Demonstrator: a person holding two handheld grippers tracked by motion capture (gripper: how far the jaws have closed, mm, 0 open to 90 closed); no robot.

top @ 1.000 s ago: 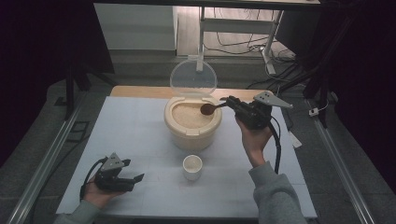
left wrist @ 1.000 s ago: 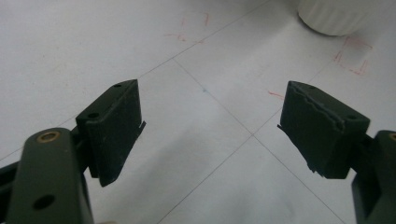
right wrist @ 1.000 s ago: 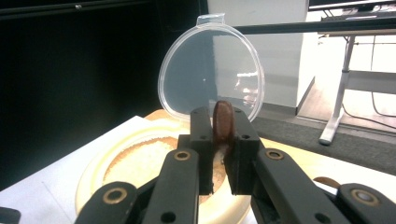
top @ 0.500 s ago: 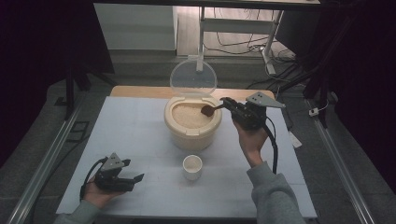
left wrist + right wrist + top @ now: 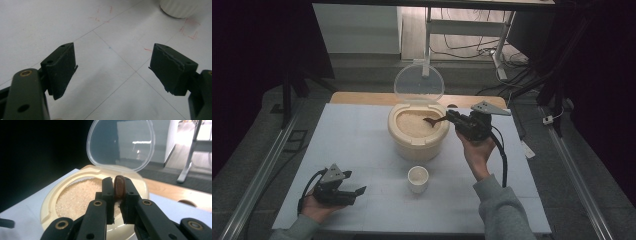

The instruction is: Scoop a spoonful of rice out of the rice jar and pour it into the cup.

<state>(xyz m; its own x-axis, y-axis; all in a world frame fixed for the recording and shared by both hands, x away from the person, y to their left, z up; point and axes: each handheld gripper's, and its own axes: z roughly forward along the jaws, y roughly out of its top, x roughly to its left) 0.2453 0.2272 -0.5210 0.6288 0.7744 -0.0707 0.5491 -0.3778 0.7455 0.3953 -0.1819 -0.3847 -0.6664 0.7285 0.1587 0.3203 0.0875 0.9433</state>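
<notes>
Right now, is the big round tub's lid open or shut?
Open. The clear plastic lid stands upright behind the cream round tub, and the pale grains inside lie uncovered.

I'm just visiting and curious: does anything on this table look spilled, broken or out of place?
Nothing looks spilled. The rice container stands upright with its clear lid open, the white cup is upright, and the right gripper holds a brown spoon over the rice. One oddity: the left gripper pads have rough, chipped edges.

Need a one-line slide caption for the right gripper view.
Right tongs clamp a brown wooden spoon over the cream, clear-lidded rice container.
</notes>
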